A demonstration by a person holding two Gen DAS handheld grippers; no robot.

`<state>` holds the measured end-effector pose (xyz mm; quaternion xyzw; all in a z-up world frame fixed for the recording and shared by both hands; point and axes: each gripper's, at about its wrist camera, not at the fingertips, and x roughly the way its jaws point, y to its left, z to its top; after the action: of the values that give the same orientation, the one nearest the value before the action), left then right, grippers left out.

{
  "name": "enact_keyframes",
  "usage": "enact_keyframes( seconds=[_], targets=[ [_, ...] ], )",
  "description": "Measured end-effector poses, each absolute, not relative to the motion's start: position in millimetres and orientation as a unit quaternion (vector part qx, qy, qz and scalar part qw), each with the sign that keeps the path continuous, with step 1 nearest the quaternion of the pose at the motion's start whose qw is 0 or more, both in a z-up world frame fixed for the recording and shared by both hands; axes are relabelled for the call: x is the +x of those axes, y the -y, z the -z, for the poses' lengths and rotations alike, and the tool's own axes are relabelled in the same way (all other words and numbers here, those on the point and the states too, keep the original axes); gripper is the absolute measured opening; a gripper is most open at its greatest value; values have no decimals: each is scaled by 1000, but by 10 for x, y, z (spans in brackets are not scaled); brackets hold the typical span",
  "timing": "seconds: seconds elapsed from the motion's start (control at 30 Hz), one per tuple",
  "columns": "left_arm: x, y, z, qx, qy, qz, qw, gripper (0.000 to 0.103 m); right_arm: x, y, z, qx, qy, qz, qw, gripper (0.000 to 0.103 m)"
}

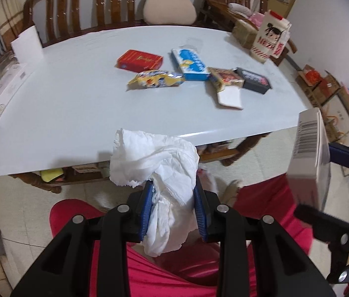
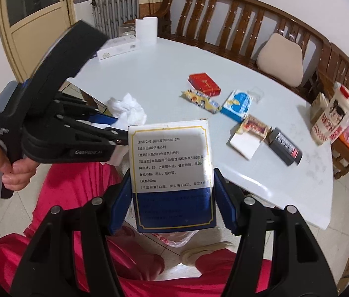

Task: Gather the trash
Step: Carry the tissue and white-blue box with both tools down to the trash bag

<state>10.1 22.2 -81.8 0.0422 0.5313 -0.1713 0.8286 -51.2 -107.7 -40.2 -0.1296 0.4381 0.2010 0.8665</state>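
left gripper: pads pinched on crumpled white tissue, held off the table's near edge above red-clad legs | right gripper: jaws half-wide, clamped on blue-and-white medicine box, also past the near edge | white table: red box, yellow wrapper, blue box mid-table; milk carton at far right corner

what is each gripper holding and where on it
Left gripper pinches a crumpled tissue near its lower end; right gripper clamps a medicine box by its lower side edges.
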Motion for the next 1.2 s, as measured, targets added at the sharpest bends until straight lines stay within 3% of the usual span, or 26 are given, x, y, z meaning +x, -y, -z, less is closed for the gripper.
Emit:
enact_keyframes(
  seconds=[0.77,1.2],
  targets=[
    [278,-151,2811,8,-664,170,729,30,-137,1260,2168,-65,-543,-136,826,61],
    [558,88,3563,-14,-716,158,680,30,256,1428,3205,-6,-624,-100,775,61]
  ],
)
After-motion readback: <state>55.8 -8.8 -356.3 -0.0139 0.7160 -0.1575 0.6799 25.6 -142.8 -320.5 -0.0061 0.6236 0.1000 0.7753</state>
